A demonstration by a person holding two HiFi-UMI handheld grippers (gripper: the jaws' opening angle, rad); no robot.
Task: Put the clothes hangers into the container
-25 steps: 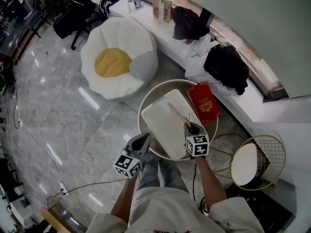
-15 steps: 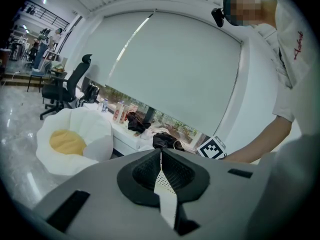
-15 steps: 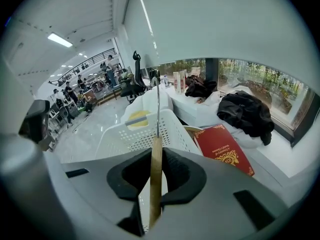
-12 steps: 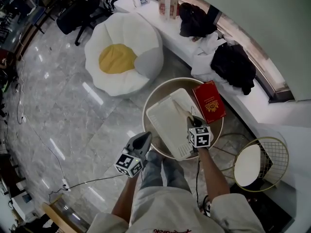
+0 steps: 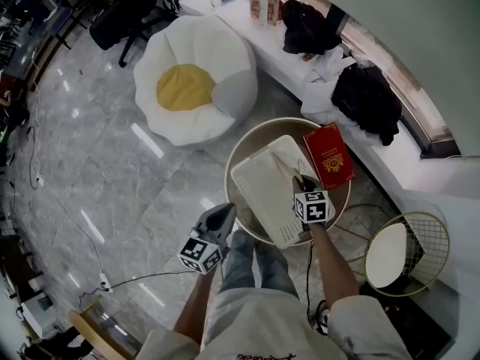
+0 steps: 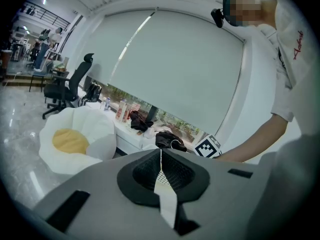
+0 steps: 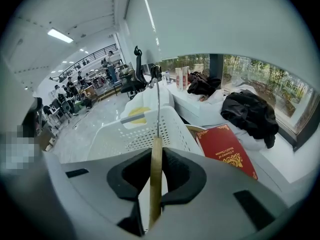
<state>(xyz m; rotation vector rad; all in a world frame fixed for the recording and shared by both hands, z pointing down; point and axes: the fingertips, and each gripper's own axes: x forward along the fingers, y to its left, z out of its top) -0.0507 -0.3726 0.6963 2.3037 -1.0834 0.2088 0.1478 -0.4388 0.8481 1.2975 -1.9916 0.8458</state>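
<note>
Here, the right gripper (image 5: 298, 178) is clamped on a wooden clothes hanger (image 5: 283, 163). In the right gripper view the two pads press on the hanger's flat wooden body (image 7: 155, 184), seen edge-on. Its thin metal hook (image 7: 158, 109) runs straight on past the right gripper's (image 7: 156, 154) tips. From the head view, the hanger reaches from the gripper out over the right part of the white container (image 5: 262, 193), a perforated plastic basket. I cannot tell whether the wood touches the basket or hangs just above it. The right gripper view shows the container's holed wall (image 7: 135, 136) directly beyond the jaws.

The container sits on a small round desk (image 5: 251, 142) and takes up most of its top. A red book (image 5: 328, 158) lies just beside the container on the desk's right side, overhanging the rim a little; it also shows in the right gripper view (image 7: 225, 146).

The left gripper (image 5: 225, 213) is held off the desk, over the marble floor (image 5: 112, 178) near the person's leg. In its own view its jaws (image 6: 161, 154) are closed together with nothing between them.

A white beanbag with a yellow centre (image 5: 196, 88) stands on the floor beyond the desk. Dark clothes (image 5: 367, 100) lie on the white window ledge to the right, and a wire stool (image 5: 405, 250) stands near the person's right arm.
</note>
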